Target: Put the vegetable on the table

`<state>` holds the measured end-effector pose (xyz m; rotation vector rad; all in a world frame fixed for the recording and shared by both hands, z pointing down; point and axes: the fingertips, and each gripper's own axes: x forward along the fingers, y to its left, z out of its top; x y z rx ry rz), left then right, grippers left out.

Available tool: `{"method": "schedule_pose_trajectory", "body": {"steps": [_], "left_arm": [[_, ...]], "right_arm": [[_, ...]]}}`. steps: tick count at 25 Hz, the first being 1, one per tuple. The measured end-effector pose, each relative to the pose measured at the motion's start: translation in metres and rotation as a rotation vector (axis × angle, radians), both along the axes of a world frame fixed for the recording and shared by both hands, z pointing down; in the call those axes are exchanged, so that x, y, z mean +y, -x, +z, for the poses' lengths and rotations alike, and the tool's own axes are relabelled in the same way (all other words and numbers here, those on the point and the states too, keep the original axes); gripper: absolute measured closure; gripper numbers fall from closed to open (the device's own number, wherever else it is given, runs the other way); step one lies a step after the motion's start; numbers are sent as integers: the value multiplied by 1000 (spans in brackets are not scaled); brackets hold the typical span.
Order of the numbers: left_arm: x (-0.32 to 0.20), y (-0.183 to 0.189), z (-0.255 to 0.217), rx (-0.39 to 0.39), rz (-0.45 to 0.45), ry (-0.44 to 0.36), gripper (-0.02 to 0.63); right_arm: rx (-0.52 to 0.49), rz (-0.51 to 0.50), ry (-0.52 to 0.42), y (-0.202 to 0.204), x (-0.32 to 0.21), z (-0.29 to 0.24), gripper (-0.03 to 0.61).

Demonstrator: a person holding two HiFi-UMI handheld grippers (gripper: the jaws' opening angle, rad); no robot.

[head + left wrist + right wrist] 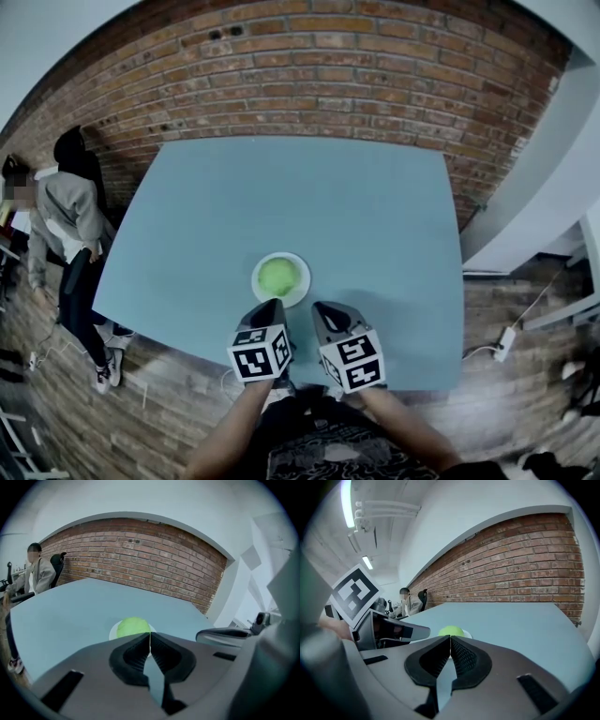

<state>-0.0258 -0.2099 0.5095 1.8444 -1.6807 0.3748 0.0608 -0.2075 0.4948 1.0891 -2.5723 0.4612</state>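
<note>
The round green vegetable (278, 277) is sitting on a small white plate (301, 289), which is resting on the blue-grey table (356, 197) close to its near edge. The left gripper (271, 307) and right gripper (324, 311) are hovering side by side just short of the plate, over the table's near edge. They are apart from each other and are not touching the plate. Both are pointing towards the vegetable. The left fingers (136, 656) are pressing together at the tips and gripping nothing. The right fingers (465, 660) are likewise clenched on nothing. Beyond the plate, bare tabletop is stretching to the far edge, which is running along the brick wall (309, 84). More bare surface is spreading to both sides. A person (70, 211) is standing off the table's left edge.
</note>
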Motion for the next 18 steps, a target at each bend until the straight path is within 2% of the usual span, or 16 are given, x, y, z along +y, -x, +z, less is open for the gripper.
{"method": "schedule_pose_trajectory", "body": {"steps": [8,18], "left_arm": [[10,-11,-27,38,72,-97,614],[28,-4,-49,40,190,-176,614]], "right_arm": [[-39,8,-15,16,5,-18,569],[-50,56,-37,42,19,-31,569]]}}
